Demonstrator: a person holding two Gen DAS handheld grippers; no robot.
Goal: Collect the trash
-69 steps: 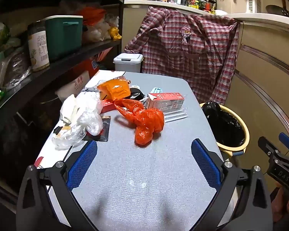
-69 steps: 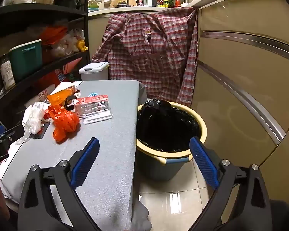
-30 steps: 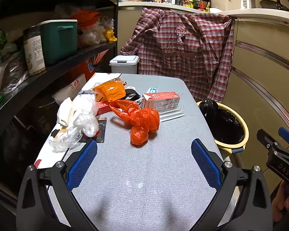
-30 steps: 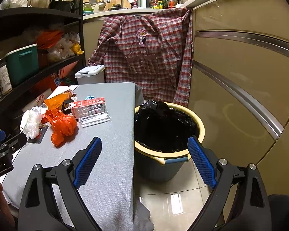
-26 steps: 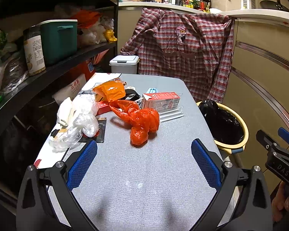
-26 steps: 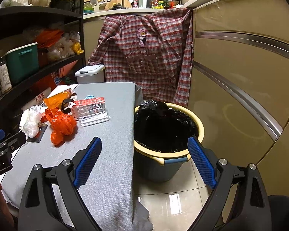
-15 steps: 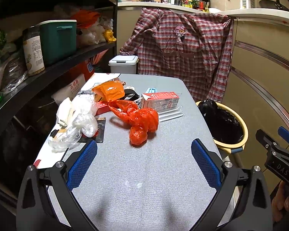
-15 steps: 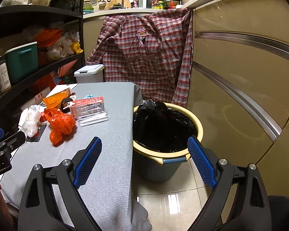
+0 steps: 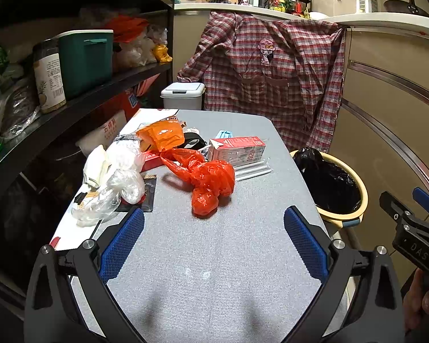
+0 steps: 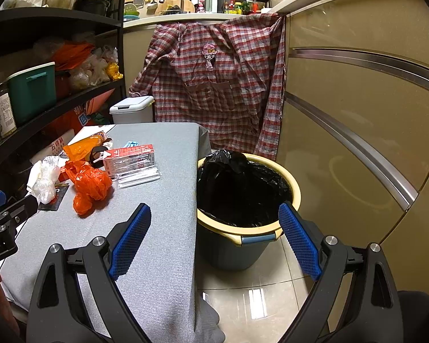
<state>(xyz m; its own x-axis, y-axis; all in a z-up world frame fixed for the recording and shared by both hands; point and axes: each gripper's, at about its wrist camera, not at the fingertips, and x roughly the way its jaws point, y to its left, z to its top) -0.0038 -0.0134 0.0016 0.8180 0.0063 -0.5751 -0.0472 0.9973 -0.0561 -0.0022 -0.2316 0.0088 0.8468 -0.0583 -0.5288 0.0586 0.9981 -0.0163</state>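
Trash lies on the grey table (image 9: 203, 257): a knotted red plastic bag (image 9: 211, 180), a clear crumpled bag (image 9: 114, 188), an orange pouch (image 9: 163, 135), a red-and-white carton (image 9: 237, 150) and clear straws (image 9: 251, 170). The red bag (image 10: 90, 185) and carton (image 10: 131, 157) also show in the right wrist view. A yellow-rimmed bin with a black liner (image 10: 246, 197) stands on the floor right of the table. My left gripper (image 9: 213, 240) is open and empty above the near table, short of the red bag. My right gripper (image 10: 214, 237) is open and empty over the table's right edge, near the bin.
A black shelf rack (image 9: 71, 105) with a green box (image 9: 85, 57) and a tin runs along the left. A plaid shirt (image 9: 271, 80) hangs behind the table. A small grey lidded bin (image 9: 183, 95) stands at the far end. Beige cabinet doors (image 10: 357, 128) are on the right.
Both grippers have drifted slightly; the views shifted a little. The trash has not moved and both grippers stay open.
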